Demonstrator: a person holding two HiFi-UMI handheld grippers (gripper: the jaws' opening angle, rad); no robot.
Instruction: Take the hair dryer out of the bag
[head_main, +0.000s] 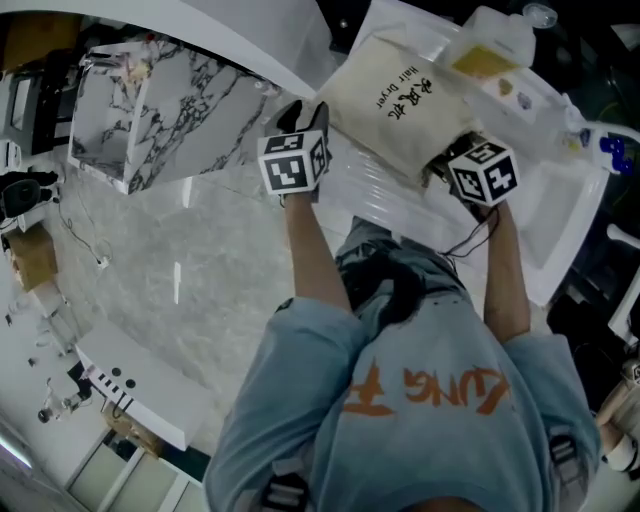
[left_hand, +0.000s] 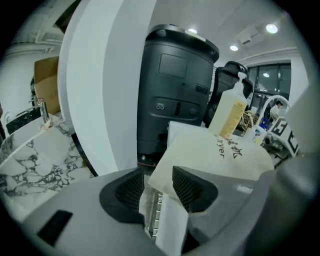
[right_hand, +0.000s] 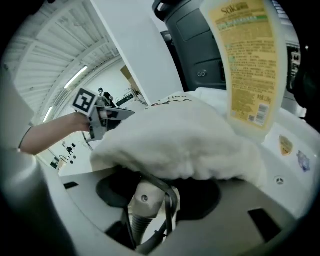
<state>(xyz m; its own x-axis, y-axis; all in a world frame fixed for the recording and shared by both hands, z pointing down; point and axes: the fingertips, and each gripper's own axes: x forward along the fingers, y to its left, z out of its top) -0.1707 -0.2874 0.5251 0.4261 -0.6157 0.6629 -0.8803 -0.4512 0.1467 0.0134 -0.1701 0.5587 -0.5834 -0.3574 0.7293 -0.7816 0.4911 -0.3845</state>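
A cream cloth bag (head_main: 395, 95) printed "hair dryer" lies on a white tray (head_main: 560, 205). My right gripper (head_main: 452, 165) is at the bag's mouth. In the right gripper view its jaws are shut on the hair dryer's beige handle (right_hand: 142, 200), whose black cord (right_hand: 170, 197) loops beside it. The bag (right_hand: 185, 145) drapes over the rest of the dryer and hides it. My left gripper (head_main: 305, 110) is at the bag's left corner. In the left gripper view the left gripper (left_hand: 160, 187) is open, with the bag's (left_hand: 215, 155) corner between the pads, not pinched.
A tall bottle of yellow liquid (right_hand: 247, 65) stands just behind the bag. A dark grey machine (left_hand: 175, 85) stands beyond it, next to a white pillar (left_hand: 105, 85). A marble block (head_main: 150, 110) is at the left. A blue-capped bottle (head_main: 615, 145) stands at the tray's right.
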